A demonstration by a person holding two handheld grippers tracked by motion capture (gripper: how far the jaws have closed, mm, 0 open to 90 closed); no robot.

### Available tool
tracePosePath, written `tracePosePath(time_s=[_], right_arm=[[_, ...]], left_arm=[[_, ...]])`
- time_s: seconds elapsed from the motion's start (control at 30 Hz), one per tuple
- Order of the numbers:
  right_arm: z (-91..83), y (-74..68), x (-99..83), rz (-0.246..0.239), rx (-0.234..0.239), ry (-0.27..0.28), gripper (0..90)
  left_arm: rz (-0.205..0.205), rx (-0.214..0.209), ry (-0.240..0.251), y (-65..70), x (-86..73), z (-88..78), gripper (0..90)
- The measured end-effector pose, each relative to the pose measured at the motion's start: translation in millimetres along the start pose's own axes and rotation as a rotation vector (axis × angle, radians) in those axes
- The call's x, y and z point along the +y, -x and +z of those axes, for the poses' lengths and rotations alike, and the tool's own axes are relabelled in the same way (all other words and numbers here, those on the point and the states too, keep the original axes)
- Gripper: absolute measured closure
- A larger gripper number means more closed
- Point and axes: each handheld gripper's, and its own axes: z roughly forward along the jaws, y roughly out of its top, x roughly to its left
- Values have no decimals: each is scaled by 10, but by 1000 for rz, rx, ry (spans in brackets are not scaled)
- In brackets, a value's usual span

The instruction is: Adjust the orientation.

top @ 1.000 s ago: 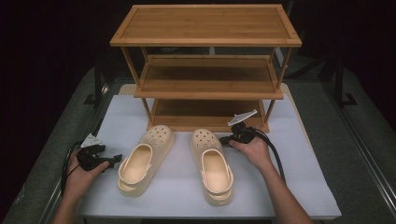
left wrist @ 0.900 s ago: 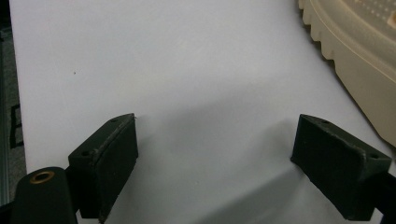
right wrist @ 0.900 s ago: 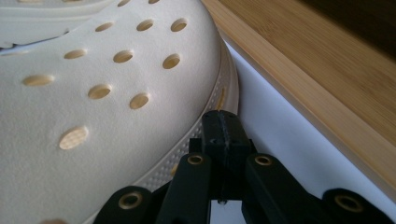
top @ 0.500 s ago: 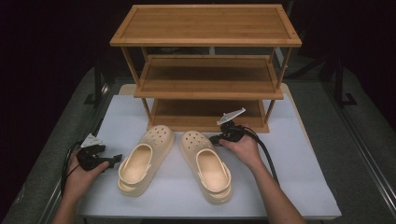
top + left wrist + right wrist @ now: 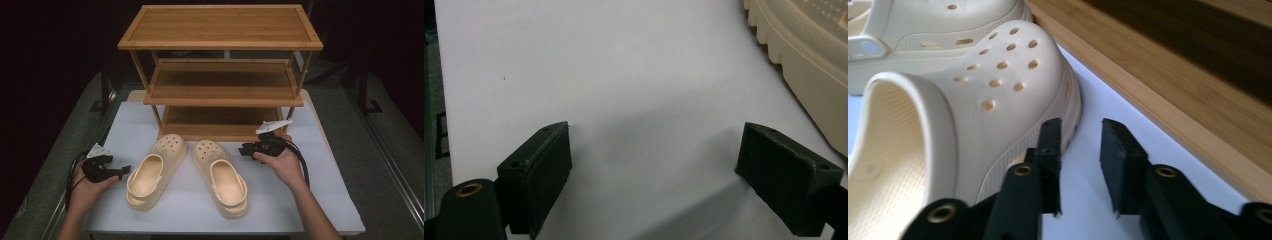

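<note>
here, the left gripper rests jaws wide apart beside the left clog. the right gripper, jaws just opening with nothing between them, sits beside the right clog, before the bamboo shoe rack.

We look along our right gripper, low over the white mat. Its jaws have just been opening and stand a little apart with nothing between them. The left jaw sits just beside the toe of the near clog, cream with small holes across its top. A second clog lies behind it. The rack's bottom wooden edge runs diagonally at our right.
</note>
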Motion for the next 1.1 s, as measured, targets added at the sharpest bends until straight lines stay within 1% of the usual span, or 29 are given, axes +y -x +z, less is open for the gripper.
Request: tracePosePath(time_s=[0.1, 0.13, 0.17, 0.2, 0.23, 0.27, 0.33, 0.37, 0.4, 0.43, 0.47, 0.5, 0.53, 0.57, 0.6, 0.67, 0.7, 0.73, 0.83, 0.9, 0.93, 1.1], right_arm=[[-109, -20, -78, 18, -12, 26, 597], [-140, -30, -102, 28, -20, 27, 569], [-196, -52, -148, 32, -38, 44, 540], [-196, -52, -148, 32, -38, 44, 540], [-248, -71, -178, 37, -35, 50, 510], [-248, -71, -178, 37, -35, 50, 510], [-301, -99, -200, 30, -30, 52, 501], [-322, -115, -213, 29, -21, 52, 498], [-342, -131, -222, 27, -18, 54, 491], [-357, -150, -231, 25, -14, 52, 487], [-371, -175, -237, 18, -8, 48, 485], [-378, -189, -239, 13, -6, 47, 487], [-389, -208, -241, 9, -4, 46, 492], [-398, -224, -241, 5, 5, 51, 497], [-412, -257, -236, 6, 8, 52, 497], [-415, -275, -232, 5, 13, 51, 503], [-411, -314, -220, -3, 31, 54, 516], [-411, -314, -220, -3, 31, 54, 516], [-386, -373, -188, -17, 46, 51, 524], [-367, -405, -164, -23, 54, 52, 525], [-357, -418, -153, -25, 59, 53, 527], [-321, -475, -108, -39, 74, 43, 561]], left_arm=[[-1, 0, -1, -1, 1, 0, 135], [-1, -1, 0, -1, 1, 0, 135], [0, 0, 0, -1, 1, -1, 136], [-1, 0, 0, -1, 1, -2, 136], [-2, -1, 0, -3, 2, -4, 140], [-4, -1, 2, -3, 1, -6, 140], [-5, 4, 1, 3, 2, -14, 146], [-7, 5, 0, 4, 6, -25, 155], [-3, -7, 2, 6, 11, -45, 190], [5, -28, 1, 2, 21, -69, 273], [3, -32, 2, 3, 29, -83, 298], [-7, -34, 8, 6, 40, -105, 283], [-5, -35, 16, 6, 56, -135, 283], [-7, -41, 34, 8, 79, -180, 284], [-11, -47, 44, 12, 94, -211, 307], [-3, -67, 65, 24, 140, -299, 325], [3, -78, 75, 32, 163, -340, 363], [6, -89, 79, 40, 186, -379, 363], [15, -121, 97, 90, 250, -469, 395], [25, -145, 106, 136, 290, -514, 410], [36, -156, 106, 158, 311, -536, 421], [76, -194, 120, 287, 413, -619, 453]])
